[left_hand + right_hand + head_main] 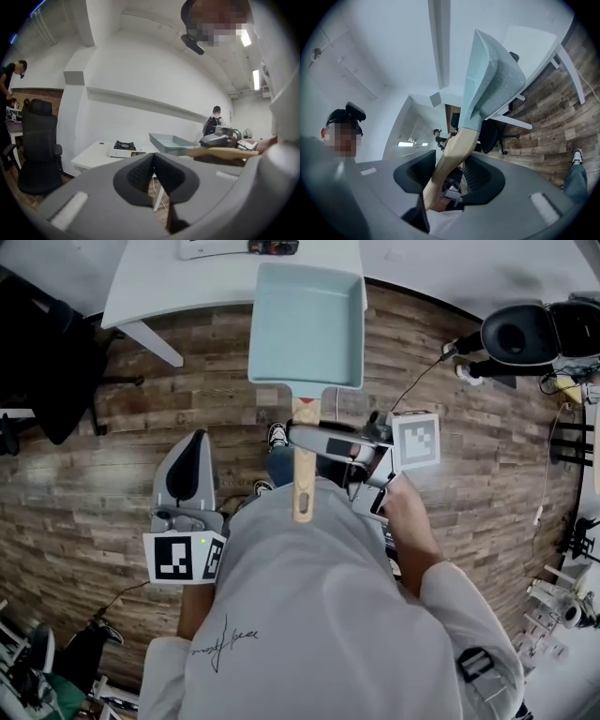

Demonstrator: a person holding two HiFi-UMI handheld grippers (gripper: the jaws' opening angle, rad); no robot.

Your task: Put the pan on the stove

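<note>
The right gripper (302, 439) is clamped on the wooden handle (302, 488) of the pale blue square pan (305, 324). The handle crosses between its jaws nearer the pan end than the free end. In the right gripper view the handle lies hard against one pad, though whether the other pad presses as firmly is hard to tell there. Beyond the jaws the pan is held up off the wooden floor (94, 474), roughly level, near the white table (150, 287). The portable gas stove (124, 148) stands on that table, ahead of the left gripper's jaws and apart from the pan. The left gripper (194, 442) has its jaws closed together with nothing between them.
</note>
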